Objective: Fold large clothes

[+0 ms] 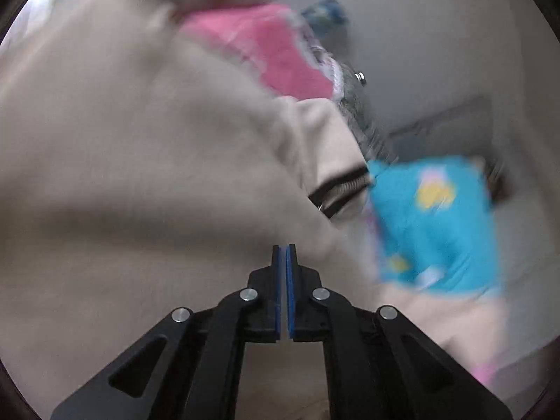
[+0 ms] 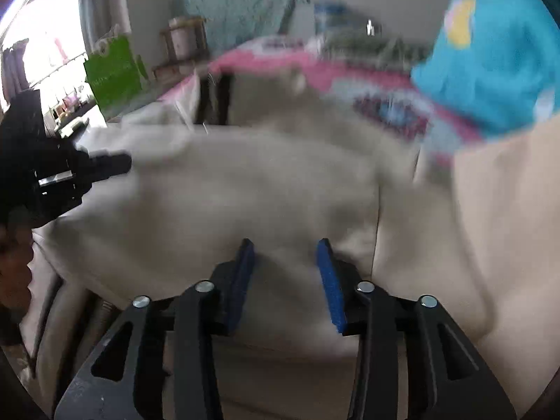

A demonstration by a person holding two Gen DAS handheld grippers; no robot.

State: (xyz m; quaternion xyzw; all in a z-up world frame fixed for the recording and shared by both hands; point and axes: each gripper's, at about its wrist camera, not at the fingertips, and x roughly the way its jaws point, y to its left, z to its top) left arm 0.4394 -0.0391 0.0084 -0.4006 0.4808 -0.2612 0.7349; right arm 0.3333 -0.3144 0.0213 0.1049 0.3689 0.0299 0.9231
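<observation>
- left gripper (image 1: 284,248): blue pads pressed flat together, no gap. Tips sit against the beige garment (image 1: 140,175); can't tell if any cloth is pinched, frame is blurred.
- beige garment: large, rumpled, spread across the bed, fills most of both views. Black-edged zipper (image 1: 341,189) shows in a fold near its right side in the left wrist view.
- pink patterned blanket (image 2: 350,73) lies under it, visible along the garment's far edge.
- right gripper (image 2: 285,245): jaws partly open, a hump of beige cloth between the pads; contact unclear.
- blue patterned cloth (image 2: 490,56): bunched at the garment's far right.
</observation>
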